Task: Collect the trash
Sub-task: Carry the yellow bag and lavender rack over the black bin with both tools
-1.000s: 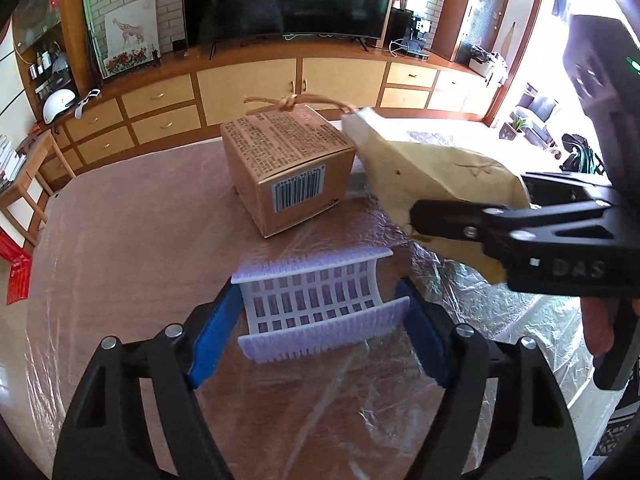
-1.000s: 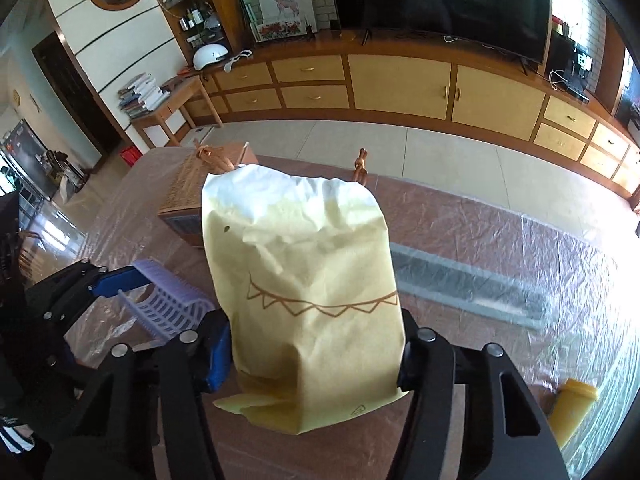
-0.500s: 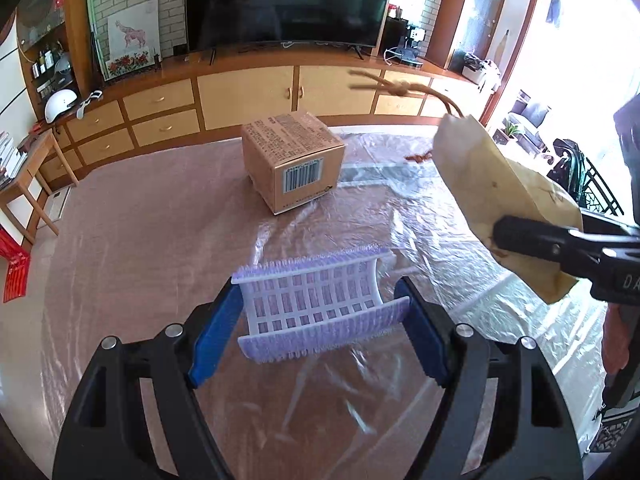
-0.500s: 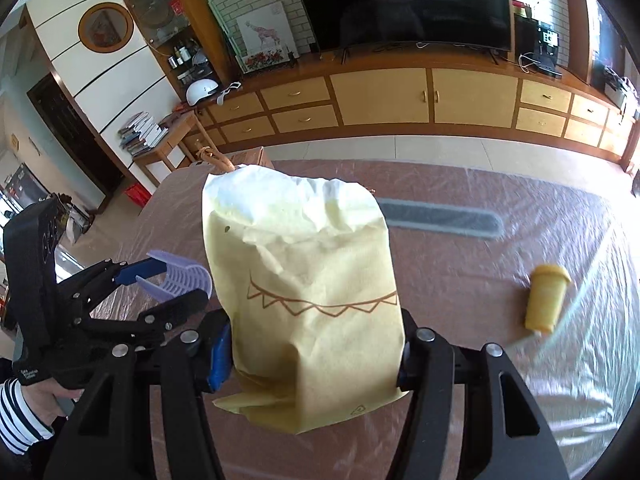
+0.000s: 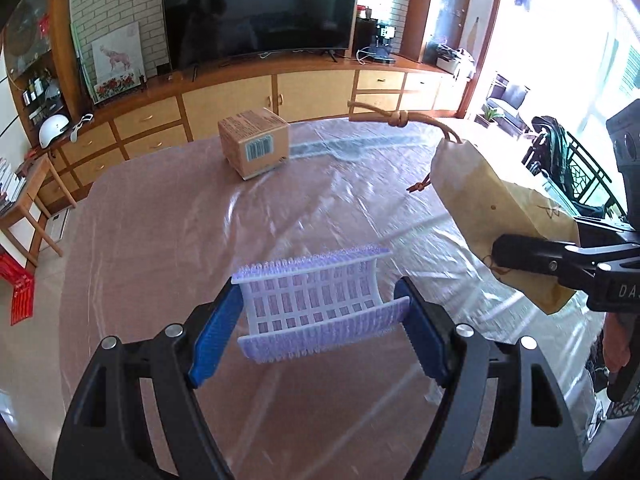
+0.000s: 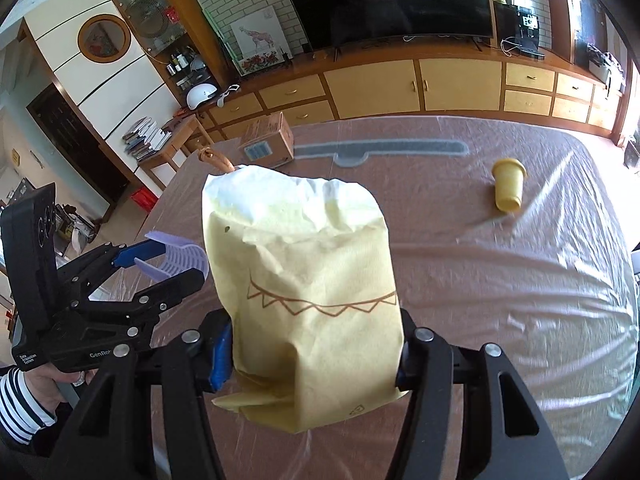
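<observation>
Pulling back and up from the table since a second ago: cardboard box (image 5: 254,142) now shrinking toward upper centre of left view, where earlier filling mid-frame; yellow cup (image 6: 507,184) newly showing upper right of right view.

Paper bag (image 6: 308,292) sitting centre frame in right view, right edge in left view (image 5: 496,216). Looking light, thin, crumpled, soft-walled, likely near empty; crushing easily, so gripping low across the folded base as now, not the rim. Twine handle (image 5: 396,118) sticking out at top, floppy, poor hold.

Right gripper (image 6: 312,360) pinching bag near its bottom, both pads pressed into the paper, bag lifted clear of table.

Lilac plastic basket piece (image 5: 316,300) lower centre of left view, left-middle in right view (image 6: 176,258). Slotted, curved, stiff but thin, light; probably flexing under squeeze, slick plastic. Left gripper (image 5: 316,326) clamping it across its ends between blue pads, held above table.

Table (image 5: 160,240) covered in clear film, wrinkled, glossy, probably slippery. Cup lying on its side, well apart from box, not yet collected; judging light and prone to rolling, best taken across the body.

Cabinets and TV along top of both views.
</observation>
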